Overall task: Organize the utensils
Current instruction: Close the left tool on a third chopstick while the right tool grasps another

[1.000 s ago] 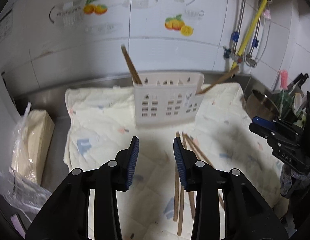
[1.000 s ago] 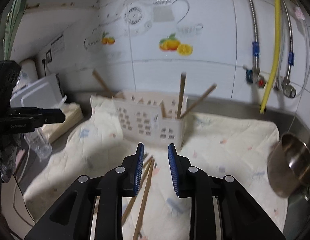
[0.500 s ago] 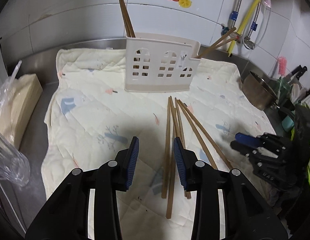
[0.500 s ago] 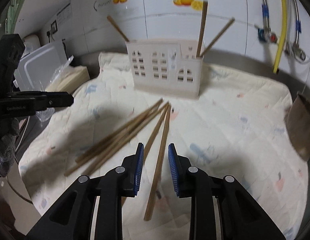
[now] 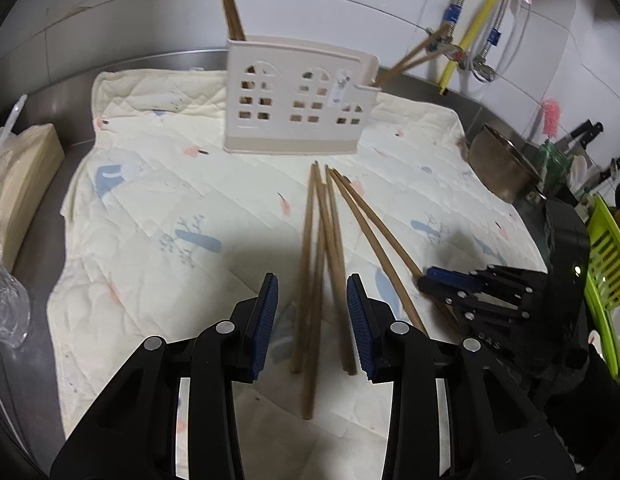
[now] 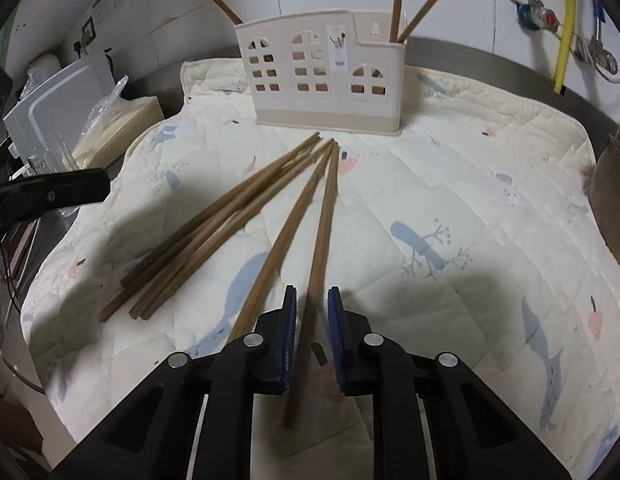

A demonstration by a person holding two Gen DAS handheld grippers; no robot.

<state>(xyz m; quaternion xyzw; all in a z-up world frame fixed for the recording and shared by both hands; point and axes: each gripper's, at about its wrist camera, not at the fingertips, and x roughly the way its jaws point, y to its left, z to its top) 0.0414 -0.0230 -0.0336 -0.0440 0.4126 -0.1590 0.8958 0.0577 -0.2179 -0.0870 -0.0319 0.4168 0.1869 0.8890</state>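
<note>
Right tongs (image 6: 312,308) straddle one chopstick (image 6: 324,232); left view hides that.

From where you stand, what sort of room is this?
Most likely a home kitchen counter. White wall tiles with fruit decals and water pipes run behind it, a metal pot sits at one side, and a utensil holder stands above loose chopsticks.

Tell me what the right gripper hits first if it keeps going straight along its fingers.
Probably the cloth: the right gripper is open, and one loose chopstick already lies between its jaws, running ahead toward the utensil holder. Pointing downward, it would likely meet the quilted cloth before the holder; depth is unclear.
</note>
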